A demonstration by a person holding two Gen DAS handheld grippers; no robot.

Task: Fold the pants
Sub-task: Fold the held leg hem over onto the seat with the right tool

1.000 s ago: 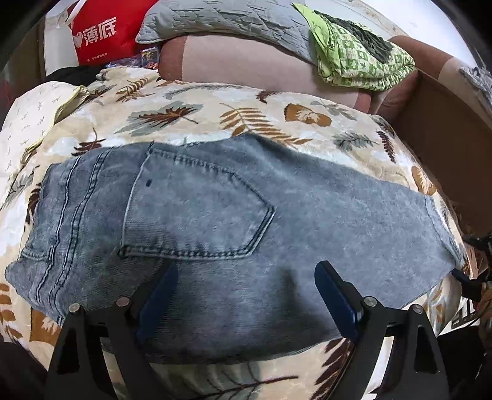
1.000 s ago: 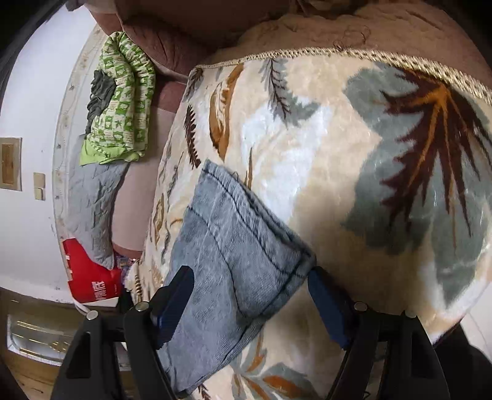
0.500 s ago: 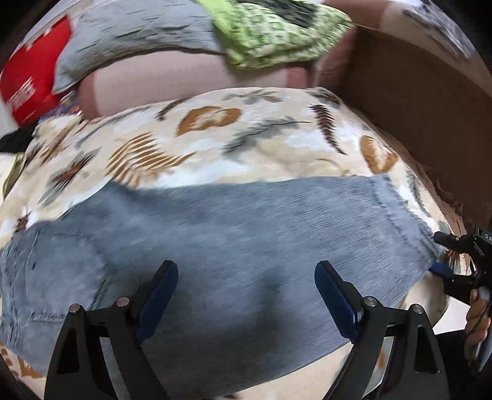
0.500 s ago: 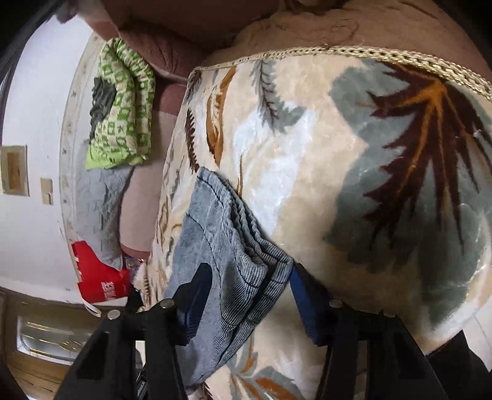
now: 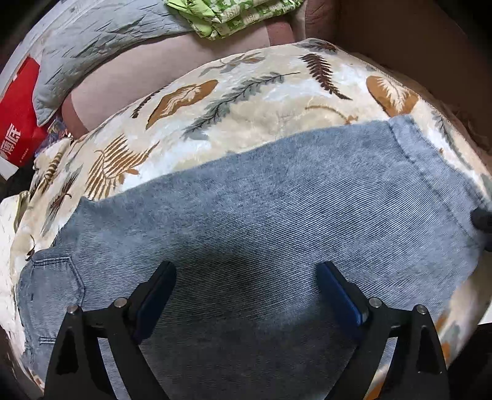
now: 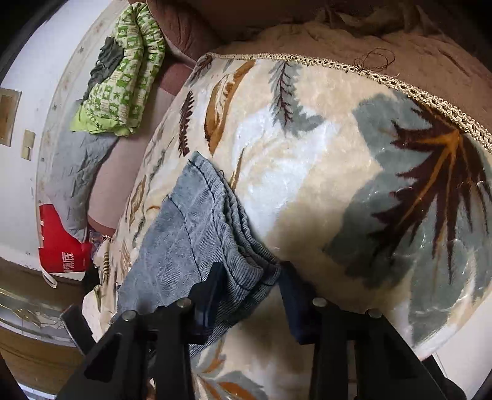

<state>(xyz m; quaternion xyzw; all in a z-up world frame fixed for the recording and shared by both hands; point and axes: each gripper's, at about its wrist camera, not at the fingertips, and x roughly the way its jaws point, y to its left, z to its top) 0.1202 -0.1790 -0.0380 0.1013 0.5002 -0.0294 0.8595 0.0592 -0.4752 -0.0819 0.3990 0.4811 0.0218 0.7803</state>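
Note:
Grey-blue denim pants [image 5: 261,221] lie folded lengthwise across a leaf-print blanket [image 5: 246,92]. The back pocket is at the lower left and the leg hems at the right. My left gripper [image 5: 246,292] is open and hovers over the middle of the leg, holding nothing. In the right wrist view the bunched hem end of the pants [image 6: 209,234] lies between the fingers of my right gripper [image 6: 249,292]. Its jaws have narrowed around the hem corner with a gap still showing. The right gripper's tip also shows at the far right of the left wrist view [image 5: 482,218].
A green patterned cloth [image 5: 230,15] and a grey quilted pillow [image 5: 92,49] lie on the brown sofa back [image 5: 138,80]. A red bag [image 5: 18,123] stands at the far left. The blanket's braided edge [image 6: 399,86] runs at the upper right.
My left gripper has moved right along the pants, from the pocket area to mid-leg. My right gripper has moved onto the hem and narrowed around it, bunching the fabric.

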